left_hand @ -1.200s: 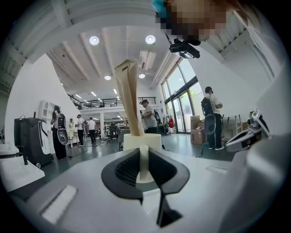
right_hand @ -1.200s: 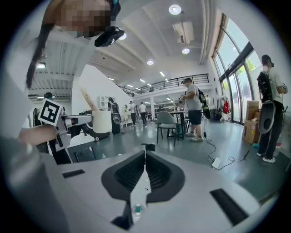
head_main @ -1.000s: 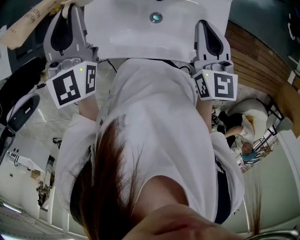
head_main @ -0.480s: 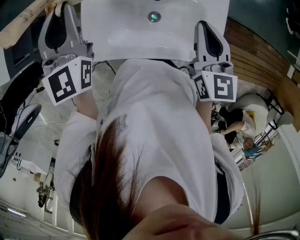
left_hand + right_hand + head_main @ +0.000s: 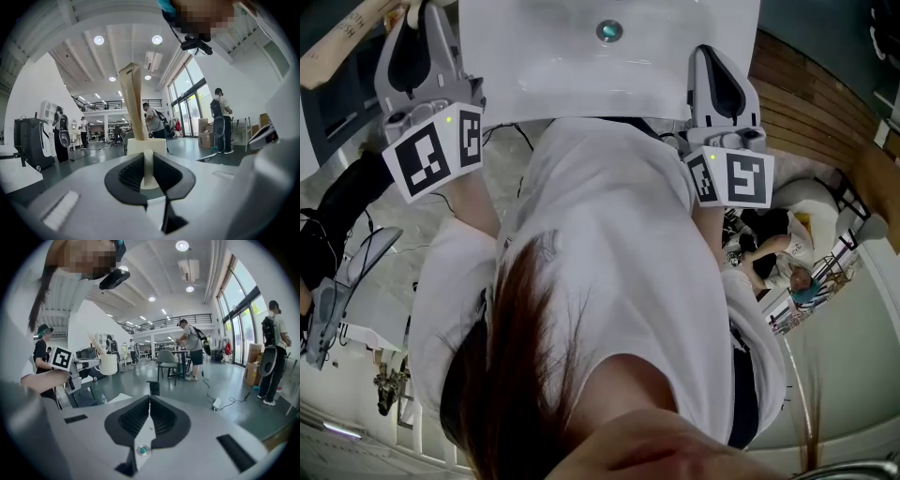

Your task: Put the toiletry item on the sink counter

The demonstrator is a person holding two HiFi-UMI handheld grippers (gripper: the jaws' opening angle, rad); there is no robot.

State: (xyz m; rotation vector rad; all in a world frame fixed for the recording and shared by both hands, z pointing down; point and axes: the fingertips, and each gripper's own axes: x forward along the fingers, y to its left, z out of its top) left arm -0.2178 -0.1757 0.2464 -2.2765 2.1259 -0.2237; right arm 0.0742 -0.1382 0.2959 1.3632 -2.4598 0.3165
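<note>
We're in a big open hall here: white ceiling (image 5: 131, 42) with round recessed lights (image 5: 99, 40) and an AC unit (image 5: 189, 269) set into it. Tall glass windows (image 5: 187, 101) run down the right side, so there's loads of daylight. At the far end we've got a balcony (image 5: 173, 320) with a railing. The floor (image 5: 225, 380) is dark, glossy grey-green, with a grey chair (image 5: 166, 363) at a table (image 5: 180, 352), cardboard boxes (image 5: 205, 137) by the glass, and a few people standing about.
</note>
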